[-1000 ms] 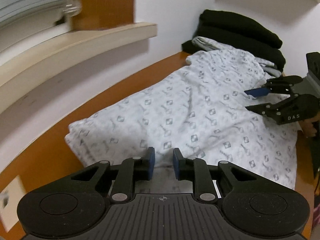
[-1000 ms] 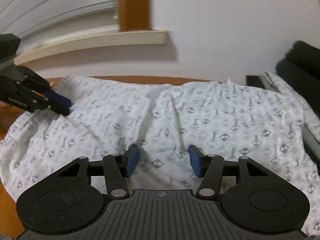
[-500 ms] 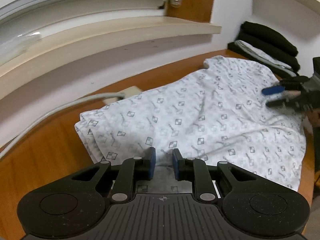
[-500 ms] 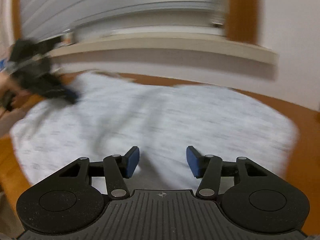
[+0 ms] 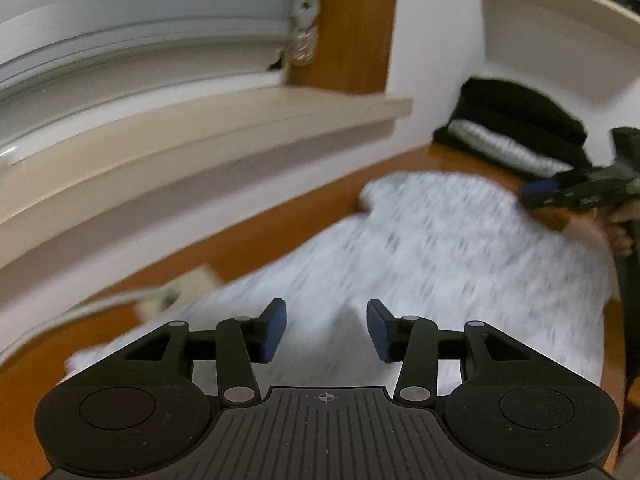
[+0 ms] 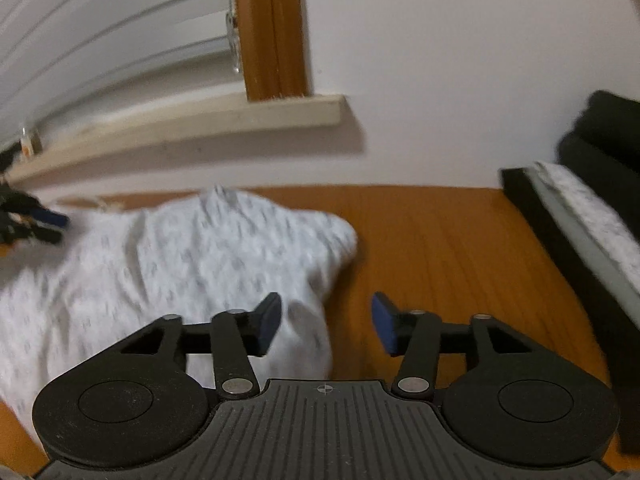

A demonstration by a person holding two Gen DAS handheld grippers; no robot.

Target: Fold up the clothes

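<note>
The garment [image 6: 192,264] under and ahead of the right gripper [image 6: 326,322] is white with a small grey repeating print, blurred here. The table [image 6: 440,248] beyond that gripper's pads is orange-brown wood. Both grippers are black with blue pads; the left gripper [image 5: 326,328] shows the same. To the right gripper's far right, a stack of folded clothes [image 6: 592,216] is black, with one white, grey-speckled layer. The window frame [image 6: 276,28] ahead is brown, the sill [image 6: 192,128] cream.
</note>
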